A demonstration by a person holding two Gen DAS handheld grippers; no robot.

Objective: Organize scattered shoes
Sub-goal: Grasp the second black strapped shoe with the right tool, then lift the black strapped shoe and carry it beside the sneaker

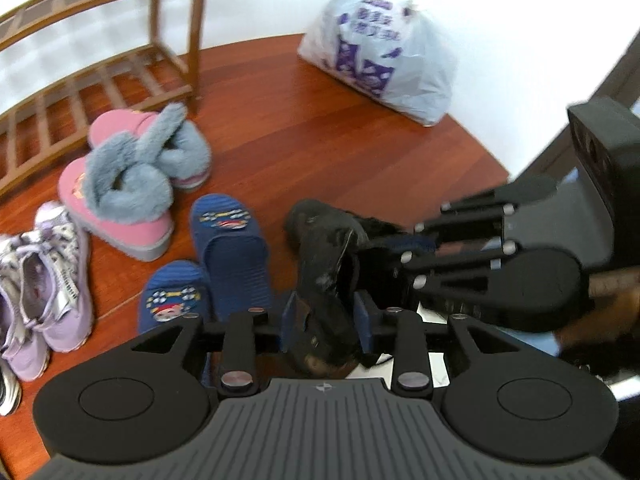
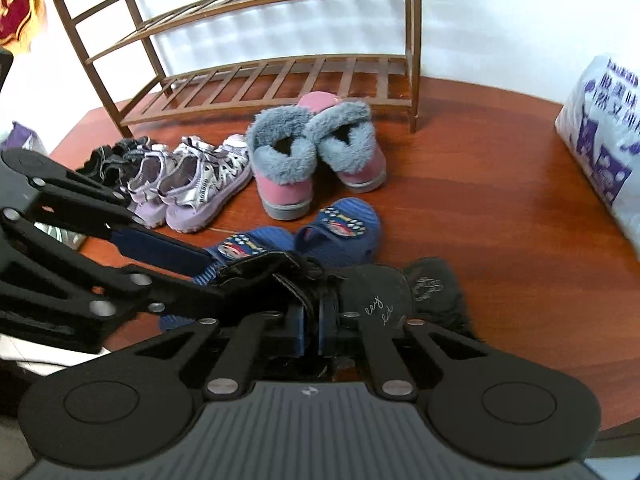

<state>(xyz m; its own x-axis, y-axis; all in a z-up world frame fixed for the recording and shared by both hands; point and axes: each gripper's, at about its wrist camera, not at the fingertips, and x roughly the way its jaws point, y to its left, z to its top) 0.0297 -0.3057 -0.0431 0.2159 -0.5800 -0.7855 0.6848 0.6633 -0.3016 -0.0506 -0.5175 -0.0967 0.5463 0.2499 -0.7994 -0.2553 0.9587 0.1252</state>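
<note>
The left gripper (image 1: 326, 314) was closed on the side wall of a black shoe (image 1: 324, 264), which hung tilted between its blue pads. The right gripper (image 2: 312, 326) was also closed, pinching the collar of what looked like a black shoe; I could not tell for sure whether both held one shoe or each held its own, because a second black shoe (image 2: 434, 286) lay touching it on the floor.

Just beyond stood the blue slippers (image 1: 224, 248), side by side. Further on were the pink fur-lined boots (image 2: 316, 152) and the lilac sandals (image 2: 200, 178), and behind them the wooden shoe rack (image 2: 280, 80), whose visible shelves held nothing.

To do this step well, I judge the black shoes should be kept together as a pair, with a firm pinch on the soft, sagging upper, and set down parallel near the others.

Only the right view showed the rack's upper shelves and a dark pair (image 2: 108, 158) at the far left. The white plastic bag (image 1: 384, 52) showed whole only in the left view.
</note>
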